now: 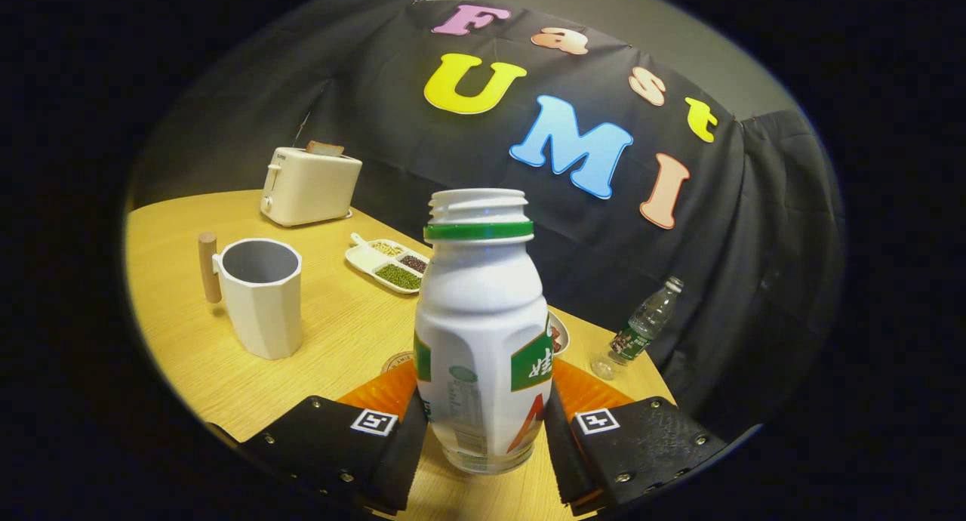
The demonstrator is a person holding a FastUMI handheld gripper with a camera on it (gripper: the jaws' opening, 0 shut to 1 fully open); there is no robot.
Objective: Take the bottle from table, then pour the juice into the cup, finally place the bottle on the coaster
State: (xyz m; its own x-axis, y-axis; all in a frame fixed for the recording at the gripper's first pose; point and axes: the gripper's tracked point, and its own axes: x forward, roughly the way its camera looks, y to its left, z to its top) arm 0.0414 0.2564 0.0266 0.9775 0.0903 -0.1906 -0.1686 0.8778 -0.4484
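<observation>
Bottle [481, 332]: white plastic, green ring under a threaded neck, cap off, green and orange label panels on the sides, clear band at the base.
Bottle place: between the two fingers, base close above the wooden table [339, 332]; contact with the table hard to tell.
Bottle axis: long axis upright, open mouth pointing up, no marked tilt.
Gripper [483, 430]: black fingers pressed against the bottle's lower sides, one on each flank, pinching it.
Contents: hidden by the opaque white wall; level of juice not readable.
Coaster [396, 361]: round disc just beyond the left finger, mostly covered by the bottle and an orange mat [385, 393].
Small dish [559, 332]: behind the bottle, only a sliver of rim visible.
Cup [260, 294]: white, faceted, wooden handle, grey inside, standing well left of the bottle.
Farther back: cream toaster [309, 185], divided tray of beans [389, 264].
Right of bottle: clear water bottle [641, 328] near the table edge.
</observation>
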